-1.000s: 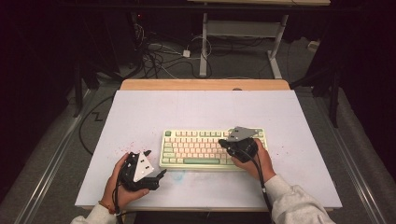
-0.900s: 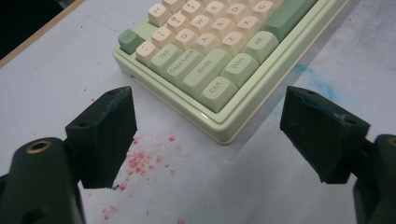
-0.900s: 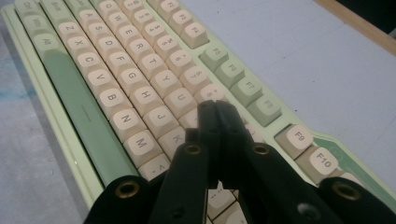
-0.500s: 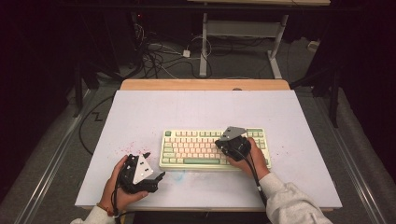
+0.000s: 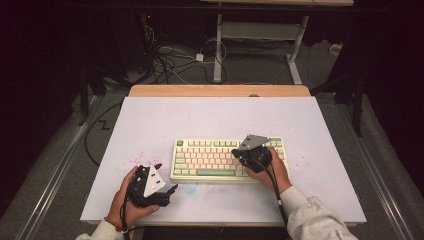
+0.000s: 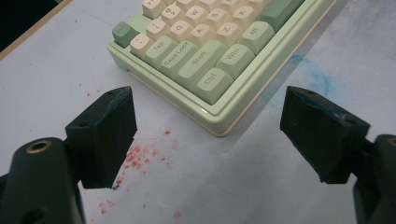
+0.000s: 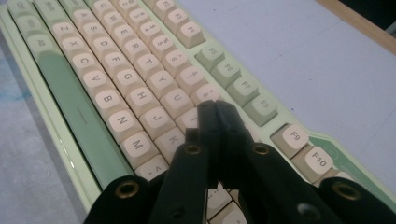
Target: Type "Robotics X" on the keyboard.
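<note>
A pale green keyboard (image 5: 210,160) with cream keys lies on the white table (image 5: 220,117), near the front. My right gripper (image 5: 236,153) hovers over the keyboard's right half, pointing left. Its jaws are pressed together with nothing between them, and their tips (image 7: 215,108) sit just above the keys near the K key (image 7: 172,136). My left gripper (image 5: 167,178) rests in a hand at the keyboard's front-left corner. It stands open (image 6: 209,99), and the Ctrl key corner of the keyboard (image 6: 219,46) lies just ahead between the jaws.
Red specks (image 6: 135,156) and a blue smudge (image 6: 317,77) mark the table top by the keyboard's left corner. A wooden strip (image 5: 220,90) runs along the far edge. Cables (image 5: 170,55) and a desk frame (image 5: 260,32) lie on the floor beyond.
The right gripper has shifted slightly left over the keyboard's right half. The left gripper has hardly moved.
</note>
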{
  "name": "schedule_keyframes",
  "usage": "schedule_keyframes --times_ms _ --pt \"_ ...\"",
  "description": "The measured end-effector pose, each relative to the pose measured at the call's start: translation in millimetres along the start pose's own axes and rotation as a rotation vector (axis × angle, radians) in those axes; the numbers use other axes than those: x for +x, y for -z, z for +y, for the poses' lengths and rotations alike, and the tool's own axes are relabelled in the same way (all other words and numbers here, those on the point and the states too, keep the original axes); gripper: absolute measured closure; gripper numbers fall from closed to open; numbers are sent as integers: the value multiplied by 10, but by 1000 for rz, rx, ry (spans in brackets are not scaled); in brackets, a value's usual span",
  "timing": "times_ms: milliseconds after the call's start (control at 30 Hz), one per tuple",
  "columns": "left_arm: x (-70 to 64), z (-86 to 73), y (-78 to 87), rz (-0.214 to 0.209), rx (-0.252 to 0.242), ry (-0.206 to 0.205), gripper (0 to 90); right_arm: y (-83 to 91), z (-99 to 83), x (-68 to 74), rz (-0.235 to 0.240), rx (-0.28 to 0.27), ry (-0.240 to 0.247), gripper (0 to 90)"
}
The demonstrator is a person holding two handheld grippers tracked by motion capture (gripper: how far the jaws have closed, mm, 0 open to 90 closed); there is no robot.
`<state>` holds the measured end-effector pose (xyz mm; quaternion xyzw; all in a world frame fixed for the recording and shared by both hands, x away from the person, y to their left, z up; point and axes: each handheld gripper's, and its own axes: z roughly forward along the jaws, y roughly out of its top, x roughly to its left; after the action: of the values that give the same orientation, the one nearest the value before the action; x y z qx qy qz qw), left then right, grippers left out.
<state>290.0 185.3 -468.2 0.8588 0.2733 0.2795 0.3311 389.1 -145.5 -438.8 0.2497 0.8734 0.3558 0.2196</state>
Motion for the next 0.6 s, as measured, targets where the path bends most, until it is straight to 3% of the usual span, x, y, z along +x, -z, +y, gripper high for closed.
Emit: schedule_keyframes --times_ms 267,400,600 --pt "-2 -2 -4 -1 1 5 175 135 19 -4 11 -58 -16 874" --pt "-1 0 -5 1 2 7 175 185 24 11 7 -83 -12 798" --pt "0 1 -11 -2 6 8 175 259 17 20 1 -119 -17 582"
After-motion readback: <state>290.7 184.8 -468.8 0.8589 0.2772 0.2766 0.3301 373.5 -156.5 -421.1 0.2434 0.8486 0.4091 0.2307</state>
